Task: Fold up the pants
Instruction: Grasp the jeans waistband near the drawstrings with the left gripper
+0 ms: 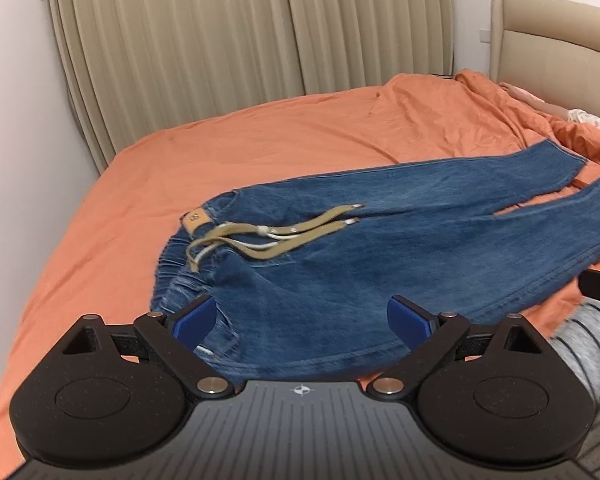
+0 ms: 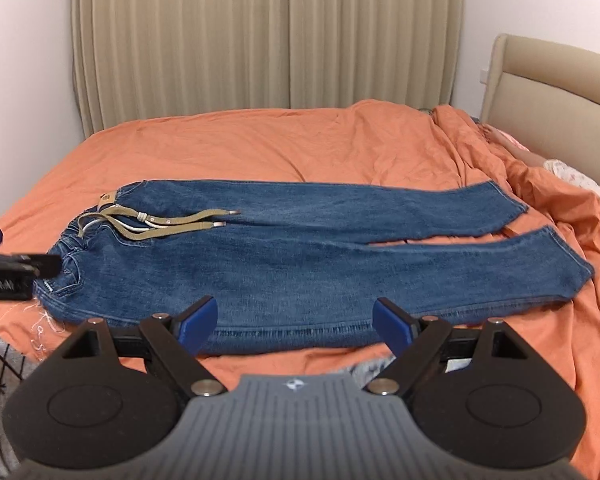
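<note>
Two wrist views look across a bed toward a curtained wall.

Nearest in the left view, the left gripper [image 1: 300, 322] hangs with its blue pads spread wide and nothing between them. Directly past it, at twelve o'clock, lie the pants [image 1: 380, 248]: blue jeans spread flat on the orange bedspread [image 1: 280, 140]. This gripper sits over the hip and waistband end, near the pants' closest edge.

Nearest in the right view, the right gripper [image 2: 296, 326] is likewise open and empty, just short of the near side seam of the pants [image 2: 300, 248], roughly at the thigh. At nine o'clock in this view, part of the left gripper [image 2: 20, 266] shows beside the waistband.

The pants' long axis runs side to side across both views: waistband toward nine o'clock, leg hems toward three o'clock. The two legs lie side by side, parting slightly toward the hems. A tan drawstring [image 2: 168, 224] trails from the waistband along the crotch line.

Judging from this, the left hand is nearer the waist and the right hand nearer the legs, so a first fold likely means each gripper taking the near edge.

Farther back, the bedspread bunches at two o'clock below a padded headboard [image 2: 548, 80]. Beige curtains [image 2: 260, 40] fill the far wall.
</note>
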{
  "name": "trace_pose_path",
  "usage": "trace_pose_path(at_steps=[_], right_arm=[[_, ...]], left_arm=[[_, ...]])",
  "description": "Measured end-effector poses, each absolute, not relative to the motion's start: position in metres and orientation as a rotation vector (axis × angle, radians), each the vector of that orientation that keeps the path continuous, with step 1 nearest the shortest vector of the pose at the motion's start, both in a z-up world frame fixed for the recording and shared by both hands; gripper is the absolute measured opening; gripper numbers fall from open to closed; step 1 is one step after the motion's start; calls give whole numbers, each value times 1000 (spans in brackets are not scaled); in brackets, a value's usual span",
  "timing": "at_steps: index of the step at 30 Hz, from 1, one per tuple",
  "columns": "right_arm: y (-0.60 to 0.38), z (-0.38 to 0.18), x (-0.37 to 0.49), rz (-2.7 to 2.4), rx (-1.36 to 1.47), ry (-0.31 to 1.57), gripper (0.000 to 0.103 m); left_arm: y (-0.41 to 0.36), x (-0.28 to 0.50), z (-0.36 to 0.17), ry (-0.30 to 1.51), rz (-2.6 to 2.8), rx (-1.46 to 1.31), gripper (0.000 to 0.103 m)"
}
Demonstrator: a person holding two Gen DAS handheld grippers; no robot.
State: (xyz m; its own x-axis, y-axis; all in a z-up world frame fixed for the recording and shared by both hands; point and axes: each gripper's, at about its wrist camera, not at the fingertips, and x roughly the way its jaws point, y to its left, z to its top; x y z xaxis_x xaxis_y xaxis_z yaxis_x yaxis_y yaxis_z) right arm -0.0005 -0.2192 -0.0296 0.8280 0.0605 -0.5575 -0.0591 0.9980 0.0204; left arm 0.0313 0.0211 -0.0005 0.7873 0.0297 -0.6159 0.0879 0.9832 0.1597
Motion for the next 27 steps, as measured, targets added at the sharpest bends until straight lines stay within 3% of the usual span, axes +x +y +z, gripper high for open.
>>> trace_pose_path(at_steps=[2, 7, 9, 18, 27], right_arm=[[-220, -33, 13, 86, 6, 572, 81], [-215, -46, 60, 134, 11, 592, 81], [-210, -53, 80, 142, -1, 604, 81], [-192, -84, 163, 167, 9, 668, 81], [-180, -115, 210, 130, 15, 725, 81]], left_arm=[[39, 50, -1, 696, -46, 139, 101], [83, 102, -12, 766, -57, 43, 71], [105, 127, -20, 781, -56, 3, 67], [221, 246, -71, 953, -111, -292, 66], [271, 303, -139, 1087, -231, -492, 66]])
